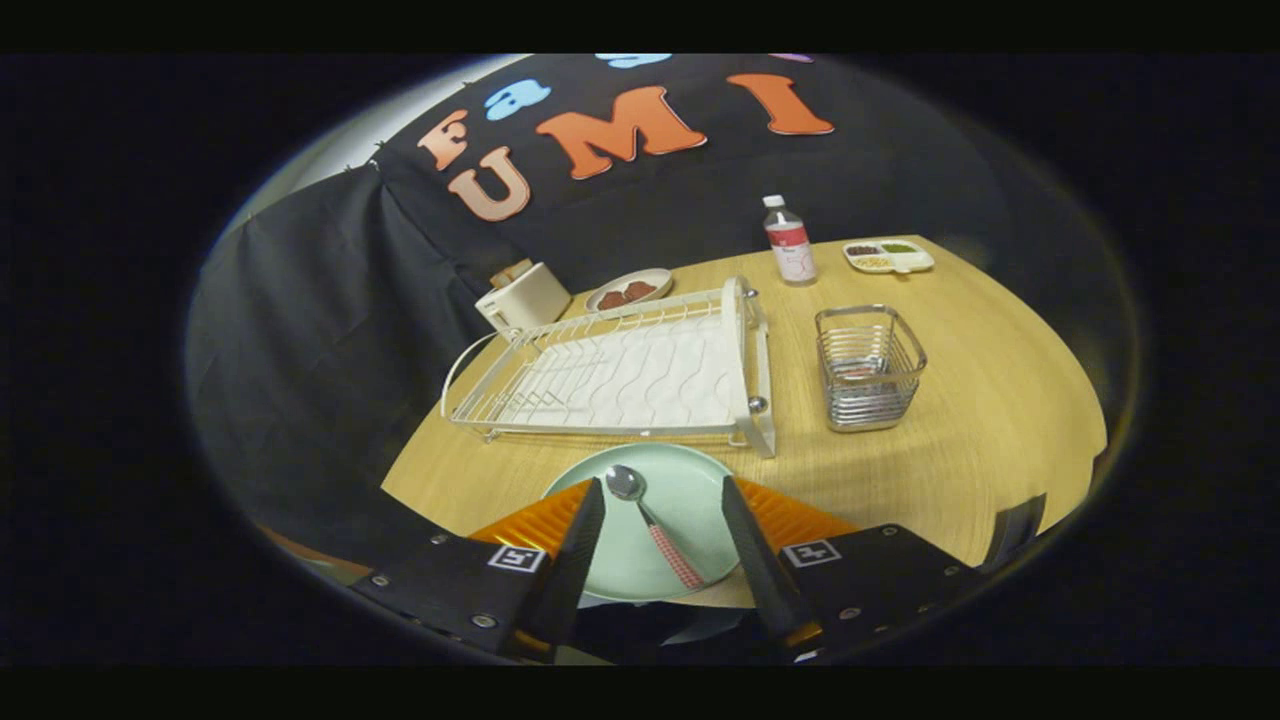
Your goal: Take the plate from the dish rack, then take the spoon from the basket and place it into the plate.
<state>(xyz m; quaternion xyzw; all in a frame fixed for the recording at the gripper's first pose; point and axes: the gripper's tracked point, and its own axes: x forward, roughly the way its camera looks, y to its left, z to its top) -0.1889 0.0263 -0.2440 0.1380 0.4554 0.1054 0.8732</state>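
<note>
A pale green plate [680, 500] lies flat on the wooden table, just in front of the white dish rack [620, 375]. On the plate rests a spoon [652, 525] with a metal bowl and a pink checked handle. My gripper [662, 515] hangs above the plate with its two black fingers [580, 540] spread wide, one on each side of the spoon and touching neither it nor the plate. The rack holds no dishes. The wire basket [868, 368] stands to the right of the rack.
Beyond the rack stand a white toaster [522, 296], a small dish of brown food [628, 290], a bottle with a red label [790, 242] and a divided snack tray [888, 256]. The table's near edge curves close under the fingers.
</note>
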